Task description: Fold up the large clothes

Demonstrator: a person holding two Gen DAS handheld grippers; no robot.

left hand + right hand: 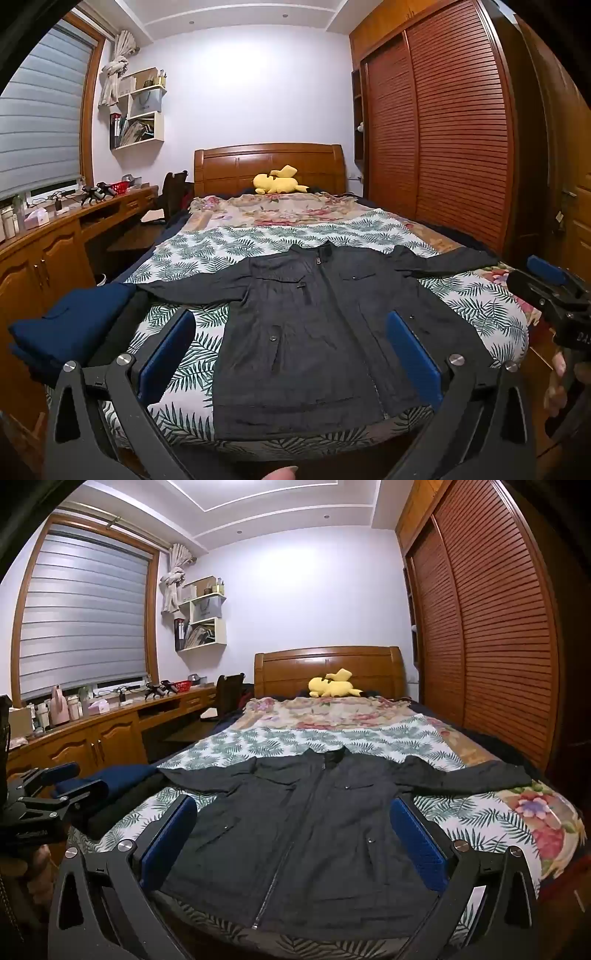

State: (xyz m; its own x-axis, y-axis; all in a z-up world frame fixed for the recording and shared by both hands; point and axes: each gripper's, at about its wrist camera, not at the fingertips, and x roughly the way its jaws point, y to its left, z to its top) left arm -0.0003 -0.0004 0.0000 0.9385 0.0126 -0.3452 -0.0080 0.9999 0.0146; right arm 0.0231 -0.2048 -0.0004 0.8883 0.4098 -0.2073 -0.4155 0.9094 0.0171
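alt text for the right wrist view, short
A dark jacket lies flat, zipped, sleeves spread, on a leaf-print bedspread. The open right gripper frames it, holding nothing. Folded navy clothes sit at the bed's left edge, and a yellow plush toy lies by the headboard.

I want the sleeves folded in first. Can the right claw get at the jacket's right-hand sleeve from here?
Probably yes. The right claw is open above the jacket, and the sleeve lies flat on the bed with nothing on it.
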